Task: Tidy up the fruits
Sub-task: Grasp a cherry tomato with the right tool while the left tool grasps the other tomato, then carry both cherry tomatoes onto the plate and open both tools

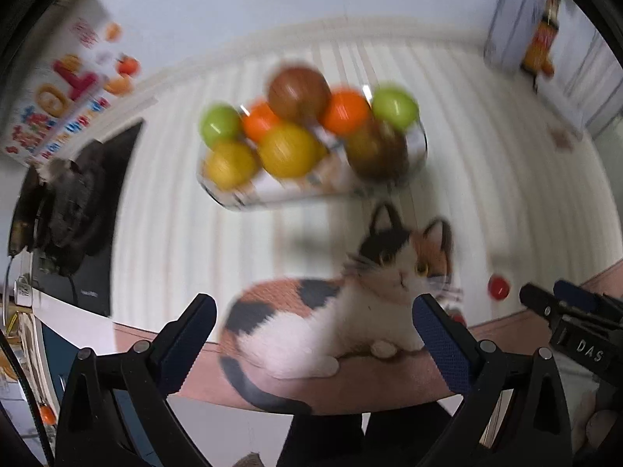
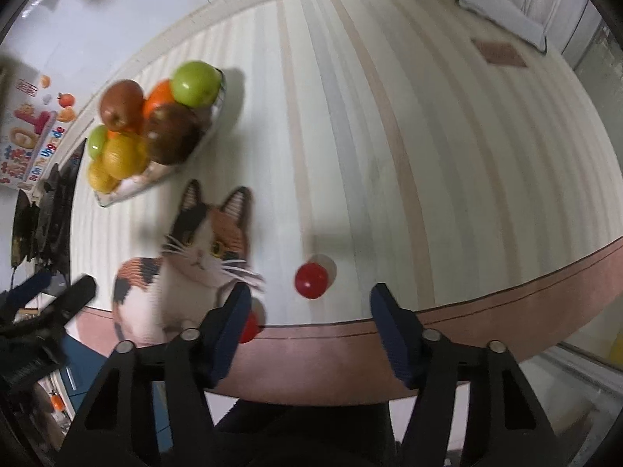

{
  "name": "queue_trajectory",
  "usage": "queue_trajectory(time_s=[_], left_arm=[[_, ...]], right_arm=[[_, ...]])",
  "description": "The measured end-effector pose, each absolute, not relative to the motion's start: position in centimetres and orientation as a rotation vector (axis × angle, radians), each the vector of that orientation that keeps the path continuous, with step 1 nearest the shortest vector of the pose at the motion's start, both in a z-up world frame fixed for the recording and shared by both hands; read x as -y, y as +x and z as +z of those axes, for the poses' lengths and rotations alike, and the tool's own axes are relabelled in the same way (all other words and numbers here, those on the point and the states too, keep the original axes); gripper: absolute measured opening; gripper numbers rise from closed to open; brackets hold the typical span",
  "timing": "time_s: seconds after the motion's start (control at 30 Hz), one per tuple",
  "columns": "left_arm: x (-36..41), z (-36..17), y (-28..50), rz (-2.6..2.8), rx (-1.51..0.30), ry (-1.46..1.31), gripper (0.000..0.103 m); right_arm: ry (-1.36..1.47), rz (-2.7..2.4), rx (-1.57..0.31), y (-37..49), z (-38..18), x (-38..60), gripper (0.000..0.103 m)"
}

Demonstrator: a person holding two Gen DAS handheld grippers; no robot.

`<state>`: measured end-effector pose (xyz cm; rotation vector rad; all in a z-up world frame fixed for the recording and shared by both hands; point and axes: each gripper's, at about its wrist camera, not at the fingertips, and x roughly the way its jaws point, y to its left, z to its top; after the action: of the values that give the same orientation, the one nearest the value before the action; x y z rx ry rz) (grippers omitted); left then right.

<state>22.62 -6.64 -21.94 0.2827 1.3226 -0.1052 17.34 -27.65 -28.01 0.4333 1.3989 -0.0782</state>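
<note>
A glass bowl stands on the striped table, piled with green, orange, yellow and brown fruits. A small red fruit lies loose near the table's front edge. A second red fruit lies at the edge, partly hidden behind my right gripper's left finger. My left gripper is open and empty, near the front edge over the cat picture. My right gripper is open and empty, just short of the loose red fruit.
A calico cat picture lies flat on the table in front of the bowl. A colourful box and a dark object stand at the left. A clear container and a bottle stand at the far right.
</note>
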Motion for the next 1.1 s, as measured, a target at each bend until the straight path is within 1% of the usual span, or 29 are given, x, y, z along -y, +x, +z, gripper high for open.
queue_trajectory(time_s=[0.03, 0.07, 0.1, 0.17, 0.3, 0.37, 0.5, 0.77, 0.8, 0.83, 0.87, 0.93, 0.97, 1.03, 1.07, 1.1], left_arm=[[7.0, -22.8, 22.7, -0.108, -1.345, 0.288, 0.103], [7.3, -23.6, 22.7, -0.112, -1.366, 0.289, 0.103], [7.7, -24.6, 22.6, -0.123, -1.395, 0.283, 0.103], [8.3, -26.0, 22.5, -0.125, -1.431, 0.278, 0.103], [9.3, -27.5, 22.3, -0.132, -1.474, 0.288, 0.103], [9.8, -27.9, 22.1, -0.139, -1.484, 0.289, 0.103], [10.6, -28.2, 21.7, -0.164, -1.508, 0.268, 0.103], [14.0, -29.1, 20.4, -0.315, -1.565, 0.262, 0.102], [14.5, -29.2, 20.1, -0.333, -1.569, 0.264, 0.098], [14.9, -29.4, 19.9, -0.349, -1.573, 0.266, 0.092], [15.4, -29.6, 19.7, -0.367, -1.58, 0.27, 0.089], [16.2, -30.0, 19.4, -0.389, -1.593, 0.279, 0.069], [16.5, -30.2, 19.3, -0.398, -1.6, 0.283, 0.065], [17.2, -30.8, 18.9, -0.412, -1.617, 0.292, 0.045], [17.4, -31.0, 18.9, -0.416, -1.621, 0.295, 0.041], [17.5, -31.3, 18.8, -0.423, -1.626, 0.297, 0.034]], right_arm=[[0.433, -0.069, -1.401, 17.4, -28.8, 27.7, 0.062], [0.433, -0.064, -1.402, 17.4, -29.4, 27.8, 0.057], [0.432, -0.057, -1.406, 17.5, -29.8, 27.8, 0.054], [0.445, -0.036, -1.412, 17.4, -31.0, 27.8, 0.045], [0.438, -0.011, -1.42, 17.6, -32.4, 27.5, 0.04], [0.432, 0.007, -1.425, 17.7, -32.9, 27.1, 0.029], [0.415, 0.017, -1.406, 17.6, -32.6, 27.1, 0.027], [0.471, -0.036, -1.355, 15.4, -29.8, 30.1, 0.027], [0.472, -0.043, -1.353, 15.2, -29.7, 30.3, 0.027], [0.475, -0.053, -1.355, 15.0, -29.7, 30.6, 0.027], [0.478, -0.06, -1.357, 14.9, -29.7, 30.8, 0.027], [0.49, -0.071, -1.36, 14.6, -29.9, 31.2, 0.027], [0.493, -0.075, -1.361, 14.3, -29.9, 31.5, 0.027], [0.496, -0.079, -1.362, 14.2, -29.8, 31.7, 0.027], [0.497, -0.079, -1.361, 14.1, -29.7, 31.8, 0.027], [0.495, -0.08, -1.359, 14.1, -29.6, 31.8, 0.028]])
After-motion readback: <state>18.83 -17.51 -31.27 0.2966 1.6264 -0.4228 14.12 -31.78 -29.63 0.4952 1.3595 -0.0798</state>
